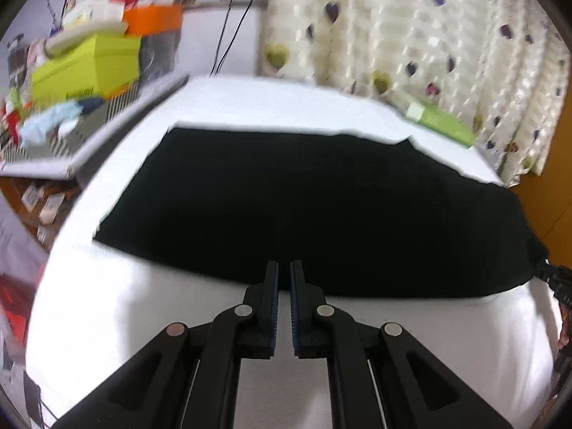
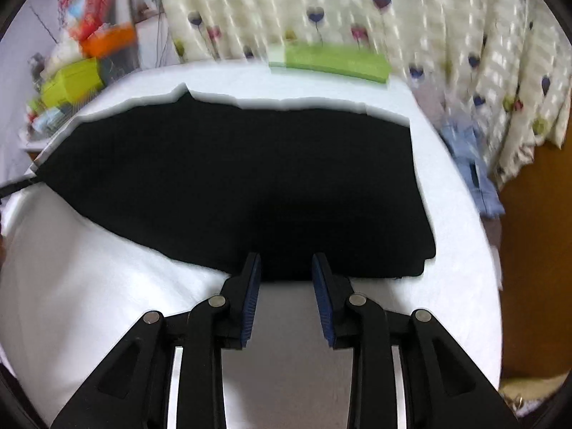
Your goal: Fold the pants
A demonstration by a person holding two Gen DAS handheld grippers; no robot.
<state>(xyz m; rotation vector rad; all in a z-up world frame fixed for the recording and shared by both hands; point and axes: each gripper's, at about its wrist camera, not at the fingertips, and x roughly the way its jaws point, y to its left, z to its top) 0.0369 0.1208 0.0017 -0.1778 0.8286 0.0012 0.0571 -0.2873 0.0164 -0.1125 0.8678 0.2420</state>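
Left gripper (image 1: 284, 268): jaws nearly pressed together, only a thin slit between the blue pads, nothing visibly pinched; tips poised at the near edge of the black pants (image 1: 304, 207), contact with the cloth unclear. Right gripper (image 2: 286, 264): jaws spread, blue pads well apart, tips reaching the near hem of the pants (image 2: 243, 186), gripping nothing.

Pants spread flat and dark across the middle of the white desk (image 1: 125, 304), filling most of its width. In the left wrist view, far edge straight, left edge slanting toward the near side, right end running out to the right rim of the desk, where a bit of black linkage (image 1: 557, 282) shows. In the right wrist view, far edge ragged with a small peak near the left, right end cut off squarely well short of the right side of the desk (image 2: 89, 286).

Beyond the pants, at the far edge of the desk, a flat green box (image 2: 332, 60) lying just before a cream curtain with heart prints (image 2: 393, 7). Far left, a cluttered shelf with lime-green box (image 1: 89, 64), orange box (image 1: 153, 18) and red package on top. Right of the desk in the right wrist view, a pale blue garment (image 2: 475, 168) hanging beside the curtain. Both views blurred.
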